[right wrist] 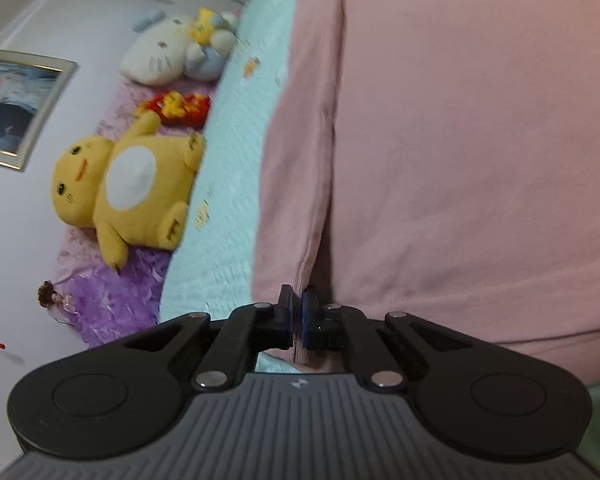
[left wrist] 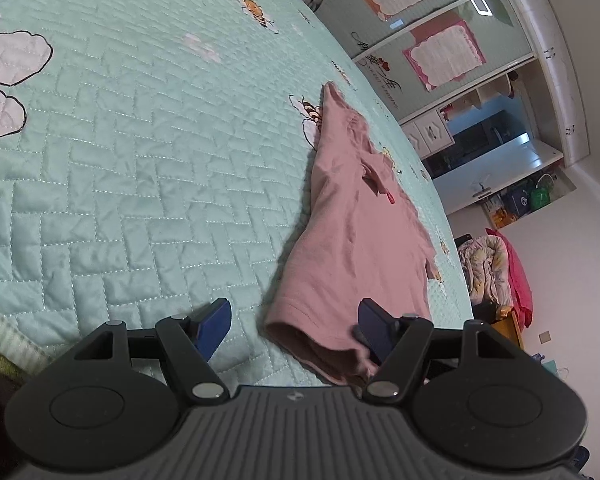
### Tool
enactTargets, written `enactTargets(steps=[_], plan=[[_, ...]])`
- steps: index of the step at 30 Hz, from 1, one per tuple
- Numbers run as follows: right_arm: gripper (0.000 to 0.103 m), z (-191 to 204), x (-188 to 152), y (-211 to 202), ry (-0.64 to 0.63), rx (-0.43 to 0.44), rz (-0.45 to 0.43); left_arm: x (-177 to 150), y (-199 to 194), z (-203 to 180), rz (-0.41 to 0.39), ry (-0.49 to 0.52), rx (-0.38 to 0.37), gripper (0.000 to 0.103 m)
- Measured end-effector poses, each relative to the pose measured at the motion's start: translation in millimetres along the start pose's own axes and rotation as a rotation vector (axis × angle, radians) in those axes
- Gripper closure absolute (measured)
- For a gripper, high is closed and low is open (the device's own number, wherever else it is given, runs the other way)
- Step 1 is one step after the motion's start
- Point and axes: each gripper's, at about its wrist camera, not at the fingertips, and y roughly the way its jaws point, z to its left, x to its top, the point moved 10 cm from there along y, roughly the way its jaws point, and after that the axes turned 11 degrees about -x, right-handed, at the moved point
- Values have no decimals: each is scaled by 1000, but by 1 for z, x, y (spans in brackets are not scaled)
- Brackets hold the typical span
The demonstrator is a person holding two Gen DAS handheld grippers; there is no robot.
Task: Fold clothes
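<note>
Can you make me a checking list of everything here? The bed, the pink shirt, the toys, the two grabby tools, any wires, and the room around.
Surface: mint quilted bedspread with bee pictures, covering the bed.
Job's things: one pink shirt, lying crumpled on the bedspread near its edge.
Clutter: yellow plush cat, white plush cat and a small doll at the far end of the bed.
Grippers: left tool open, the shirt's near hem between its fingers, not squeezed. Right tool shut on a fold of the shirt.
Cables: nothing seen for sure.
Surroundings: wardrobe doors with pink-framed posters; framed photo on the wall.
</note>
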Motion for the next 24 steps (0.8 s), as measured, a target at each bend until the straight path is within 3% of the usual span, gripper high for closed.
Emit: enactTargets(steps=[5,13,18,21,22,23,24], plan=[[101,-23,8,-15,-57,-82,-10,-5,10,1,22,22,17,29],[100,-32,9,-10,12,0,-3,1,29,0,42,33,26,29],[87,-29,7,-16,25,76,21,-2,46,-5,108,14,-22,29],[87,-24,4,-12,-32,46,38,-3,56,-9,141,38,-24,31],[87,-22,4,-12,-52,37,41,-4,59,-11,154,61,-13,34],[88,-19,3,-11,-73,28,44,-6,62,-13,167,90,4,45],[91,-17,2,-11,-94,18,47,-7,63,-13,179,112,22,69]])
